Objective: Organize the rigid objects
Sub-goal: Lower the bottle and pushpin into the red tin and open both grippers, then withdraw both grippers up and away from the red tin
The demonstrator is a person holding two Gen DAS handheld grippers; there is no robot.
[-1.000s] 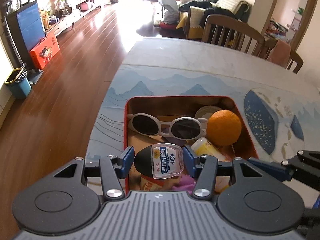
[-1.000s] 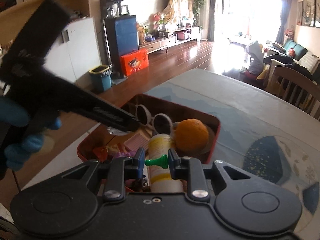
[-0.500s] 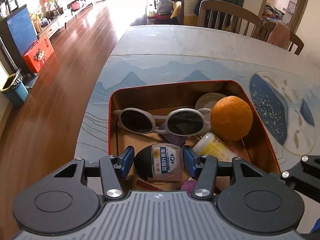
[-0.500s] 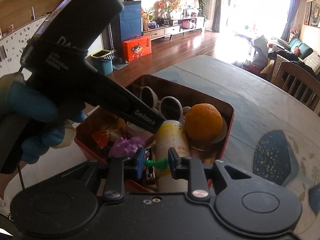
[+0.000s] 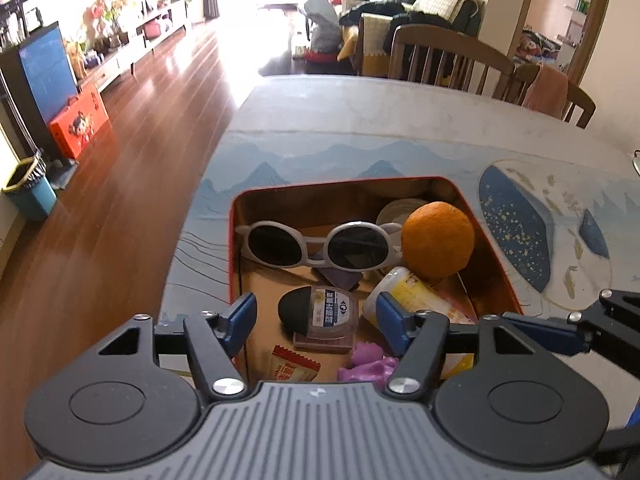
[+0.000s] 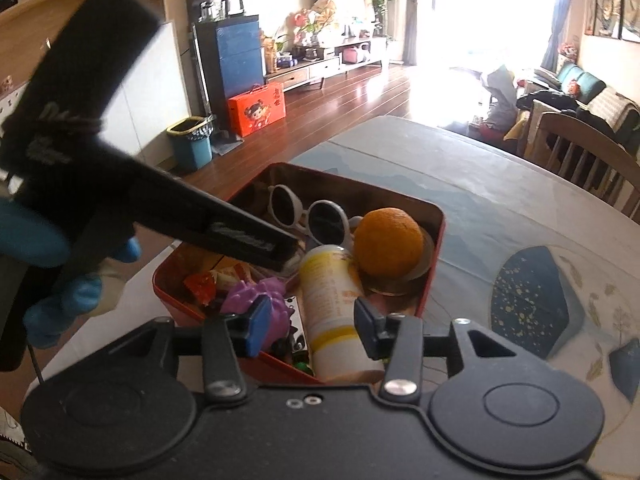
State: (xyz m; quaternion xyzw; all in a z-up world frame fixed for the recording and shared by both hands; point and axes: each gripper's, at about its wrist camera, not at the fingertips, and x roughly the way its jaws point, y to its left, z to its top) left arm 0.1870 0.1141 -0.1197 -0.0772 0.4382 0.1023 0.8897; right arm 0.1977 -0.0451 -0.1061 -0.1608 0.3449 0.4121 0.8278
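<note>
A red tin box (image 5: 440,181) (image 6: 438,236) on the table holds white sunglasses (image 5: 316,242) (image 6: 308,214), an orange (image 5: 438,238) (image 6: 388,242), a yellow-white bottle (image 5: 408,292) (image 6: 334,300), a purple toy (image 5: 370,366) (image 6: 256,296) and snack packets (image 5: 294,366). A small black-capped bottle with a blue label (image 5: 320,312) lies in the box. My left gripper (image 5: 316,320) is open and empty just above it. My right gripper (image 6: 308,330) is open and empty over the box's near edge. A small green piece (image 6: 303,366) lies in the box below it.
The table (image 5: 380,120) has a blue mountain-pattern cover and a round blue mat (image 6: 532,292). Wooden chairs (image 5: 448,58) stand at its far side. The left gripper's body (image 6: 100,168) and a blue-gloved hand (image 6: 40,240) fill the left of the right wrist view.
My left gripper opened and let go of the small labelled bottle, which now lies in the box. My right gripper opened and let go of the small green piece.
</note>
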